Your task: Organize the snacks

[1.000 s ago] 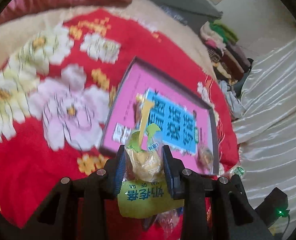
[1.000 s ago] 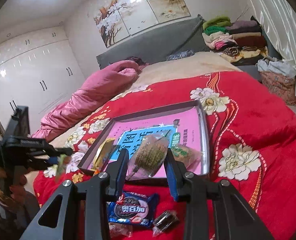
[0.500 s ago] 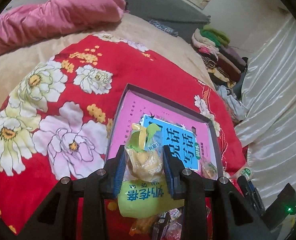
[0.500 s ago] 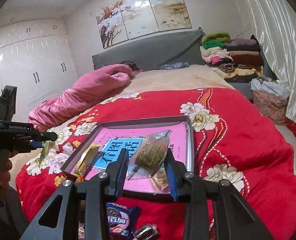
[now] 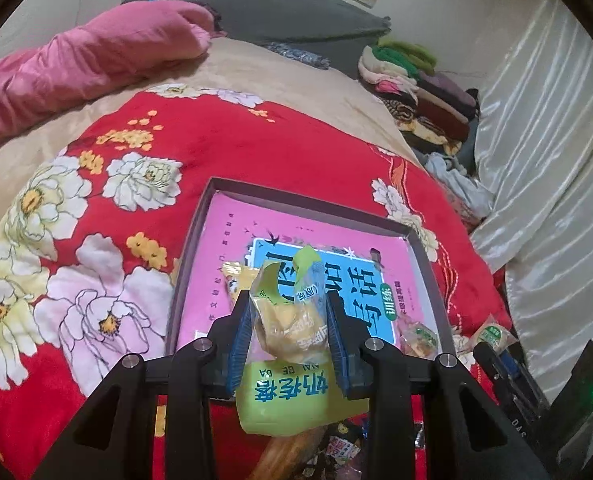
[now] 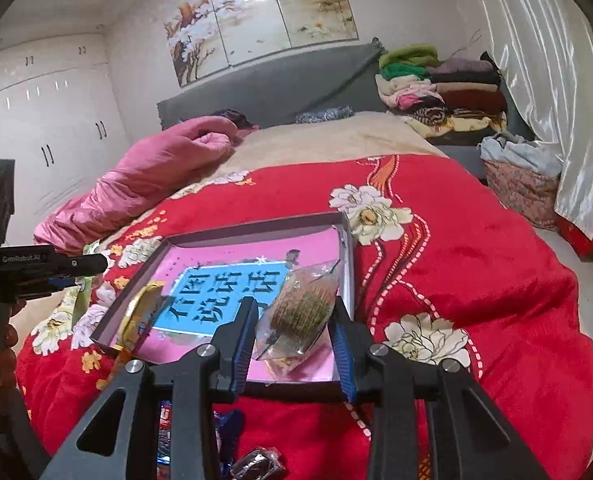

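**Two snack packs held over the box on the bed**

The left gripper (image 5: 288, 344) has its jaws clamped on a see-through snack bag with a yellow-green label and a yellow cake inside (image 5: 286, 328). The bag sticks up past the jaws at the top, and its green bottom part with blue letters hangs down below them.

Just ahead of the left jaws lies a shallow grey cardboard box lid (image 5: 308, 200) on the red flowered bedspread (image 5: 256, 148). Inside the box is a pink book with a blue title patch (image 5: 232, 248). A small yellow snack wrapper (image 5: 234, 276) lies in the box just past the left jaw. A little clear pack with a green round label (image 5: 418, 334) sits in the box corner to the right of the jaws. Below the jaws, more small snack packs (image 5: 336, 446) lie in a heap on the bedspread.

The right gripper (image 6: 292, 336) has its jaws clamped on a clear packet with a brown ridged biscuit inside (image 6: 302, 312). The packet leans a bit and is up in the air in front of the near right corner of the same box. Under these jaws, a dark wrapped candy (image 6: 256, 462) lies on the bedspread.

Far to the left of the right jaws, a hand (image 6: 2, 332) holds the other gripper. A pink quilt (image 6: 156, 172) is bunched up far behind the box.
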`<state>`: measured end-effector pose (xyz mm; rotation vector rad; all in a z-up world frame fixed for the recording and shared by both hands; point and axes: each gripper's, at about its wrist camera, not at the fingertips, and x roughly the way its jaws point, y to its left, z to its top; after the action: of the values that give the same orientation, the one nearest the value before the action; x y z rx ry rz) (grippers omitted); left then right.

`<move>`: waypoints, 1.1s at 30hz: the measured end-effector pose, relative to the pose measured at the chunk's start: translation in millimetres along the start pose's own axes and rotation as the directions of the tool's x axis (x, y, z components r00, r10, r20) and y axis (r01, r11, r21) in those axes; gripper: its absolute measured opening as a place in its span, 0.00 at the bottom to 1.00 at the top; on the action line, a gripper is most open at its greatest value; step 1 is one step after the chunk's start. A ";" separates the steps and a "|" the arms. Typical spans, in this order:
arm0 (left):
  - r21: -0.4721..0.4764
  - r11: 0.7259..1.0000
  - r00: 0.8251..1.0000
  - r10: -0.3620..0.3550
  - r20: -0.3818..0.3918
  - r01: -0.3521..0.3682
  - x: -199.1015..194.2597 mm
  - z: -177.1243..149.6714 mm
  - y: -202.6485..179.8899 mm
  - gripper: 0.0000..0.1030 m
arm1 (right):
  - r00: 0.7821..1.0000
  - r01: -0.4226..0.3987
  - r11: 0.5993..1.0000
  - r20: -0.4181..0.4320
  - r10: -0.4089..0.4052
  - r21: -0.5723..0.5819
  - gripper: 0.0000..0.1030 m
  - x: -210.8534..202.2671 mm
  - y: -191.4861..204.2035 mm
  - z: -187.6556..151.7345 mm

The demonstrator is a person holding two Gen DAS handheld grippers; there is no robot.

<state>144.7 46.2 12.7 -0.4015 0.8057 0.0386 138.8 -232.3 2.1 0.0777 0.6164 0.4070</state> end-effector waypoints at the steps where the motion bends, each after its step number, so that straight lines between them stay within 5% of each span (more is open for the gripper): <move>1: 0.009 1.000 1.000 0.007 0.000 -0.007 1.2 -0.3 -2.0 0.35 | 1.000 0.002 1.000 -0.005 -0.002 0.002 0.35 1.4 -0.6 -0.5; 33: 0.155 0.988 0.998 0.033 -0.054 -0.025 53.4 -4.7 -28.6 0.35 | 0.987 0.072 0.997 -0.143 -0.077 -0.037 0.35 38.4 1.4 -12.5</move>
<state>183.9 11.7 -18.5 -0.2457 0.8645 -0.0080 159.5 -216.4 -28.7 -0.0054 0.7535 0.3520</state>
